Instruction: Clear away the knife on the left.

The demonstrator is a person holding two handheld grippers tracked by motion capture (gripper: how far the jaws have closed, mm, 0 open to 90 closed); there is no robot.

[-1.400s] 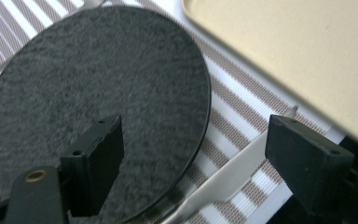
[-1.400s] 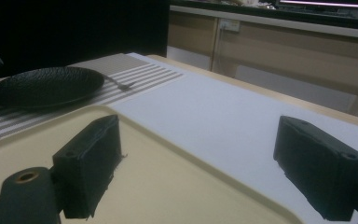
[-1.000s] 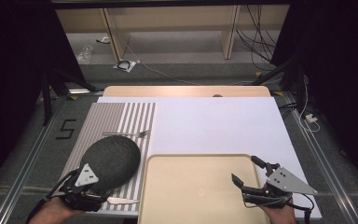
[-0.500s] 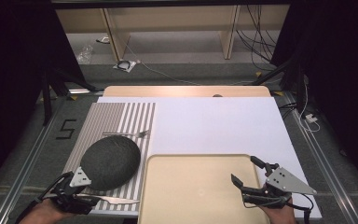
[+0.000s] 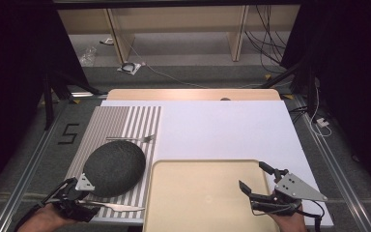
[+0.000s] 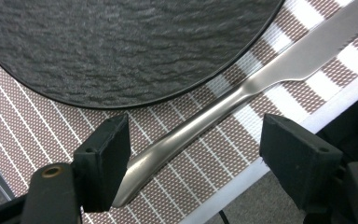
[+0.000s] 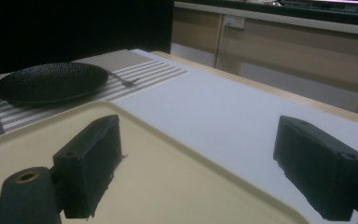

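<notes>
Left hand-held gripper [image 5: 84, 203]: I see a black body topped by a small grey three-cornered plate. Right hand-held gripper [image 5: 256, 180]: I see the same black build, its larger grey three-cornered plate dotted with small holes, and a black cable trailing behind. In both gripper views I see two blocky black pads [image 6: 105, 161] on rounded black arms, each arm bearing a brass-coloured screw socket [image 7: 27, 177].

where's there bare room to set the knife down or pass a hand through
Free: the beige tray, nothing on it, and the white sheet beyond it up to the wooden edge. Crowded: the striped mat, where the black plate, the fork behind it and the knife in front leave only narrow strips.
</notes>
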